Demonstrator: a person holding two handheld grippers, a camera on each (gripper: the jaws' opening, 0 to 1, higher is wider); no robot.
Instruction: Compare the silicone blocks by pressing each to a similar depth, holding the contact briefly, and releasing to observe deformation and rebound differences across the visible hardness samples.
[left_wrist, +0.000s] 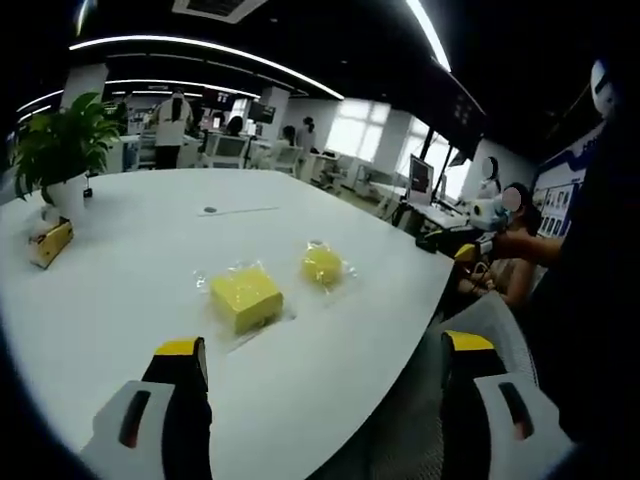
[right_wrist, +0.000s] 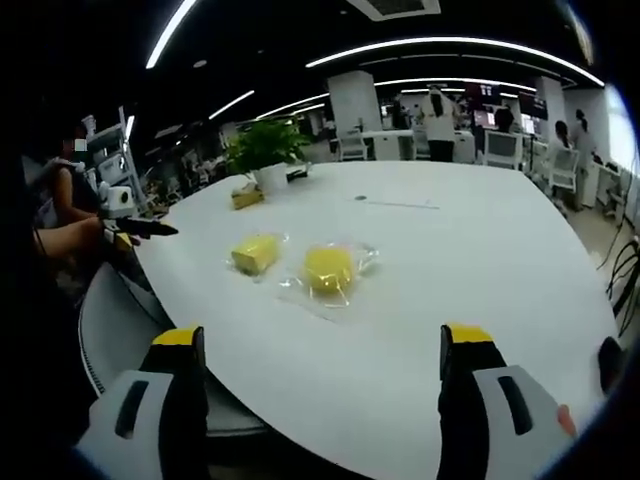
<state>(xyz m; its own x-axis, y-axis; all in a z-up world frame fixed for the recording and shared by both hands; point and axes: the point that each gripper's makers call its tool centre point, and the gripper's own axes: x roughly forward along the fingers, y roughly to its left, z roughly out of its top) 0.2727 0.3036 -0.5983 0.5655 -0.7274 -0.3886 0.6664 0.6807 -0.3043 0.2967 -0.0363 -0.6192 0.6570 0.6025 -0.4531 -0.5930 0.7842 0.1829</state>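
Left tool (left_wrist: 325, 365), right tool (right_wrist: 325, 350) jaws apart (nothing gripped); right gripper view: both blocks (right_wrist: 328, 268) wrapped.

White tabletop (left_wrist: 150, 230), lightly set.
Two wrapped yellow blocks (left_wrist: 246, 297) (left_wrist: 322, 265) near its edge; potted plant (left_wrist: 62, 150) and yellow box (left_wrist: 50, 243) farther off.

— How did you hold them?
— My left yellow-tipped black two-jaw gripper (left_wrist: 325, 360) gaped wide, holding nothing.
— And the other?
— My right yellow-tipped gripper (right_wrist: 325, 350) likewise, jaws well apart, empty.
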